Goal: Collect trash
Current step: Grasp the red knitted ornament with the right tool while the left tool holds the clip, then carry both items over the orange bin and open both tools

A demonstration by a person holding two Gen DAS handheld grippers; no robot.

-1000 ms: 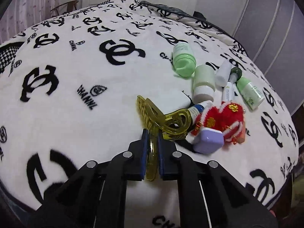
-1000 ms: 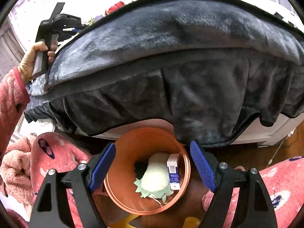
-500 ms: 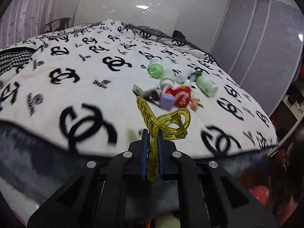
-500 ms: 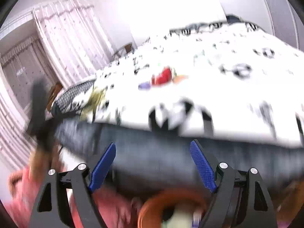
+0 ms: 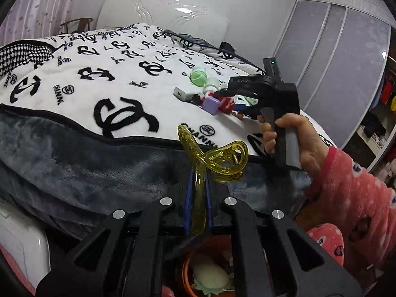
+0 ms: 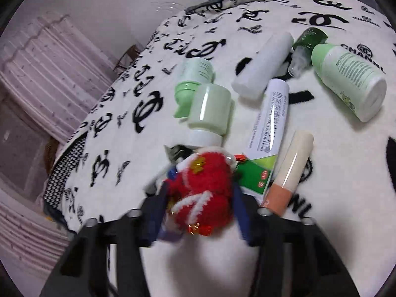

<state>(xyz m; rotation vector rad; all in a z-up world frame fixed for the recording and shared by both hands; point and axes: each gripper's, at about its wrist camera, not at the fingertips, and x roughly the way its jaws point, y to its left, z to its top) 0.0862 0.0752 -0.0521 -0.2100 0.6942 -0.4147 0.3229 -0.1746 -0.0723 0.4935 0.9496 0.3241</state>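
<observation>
My left gripper (image 5: 198, 180) is shut on a yellow translucent hair claw (image 5: 212, 156), held beyond the bed edge above an orange bin (image 5: 186, 269) that holds a pale wad. On the white logo blanket (image 6: 334, 173), my right gripper (image 6: 199, 186) is closing its jaws on a red knitted plush toy (image 6: 205, 205); both blue pads touch the toy's sides. The left wrist view shows the right gripper (image 5: 230, 99) in a hand with a pink sleeve, down among the pile of items.
Around the plush lie green bottles (image 6: 210, 109) (image 6: 351, 84), a white bottle (image 6: 264, 66), a white printed tube (image 6: 272, 123), a peach tube (image 6: 289, 173), and a purple case (image 5: 210, 105). A grey blanket edge (image 5: 74, 168) hangs over the bedside.
The left gripper drew back from the bed with the hair claw to above the bin. The right gripper rose from the bin to the bed and narrowed around the red plush.
</observation>
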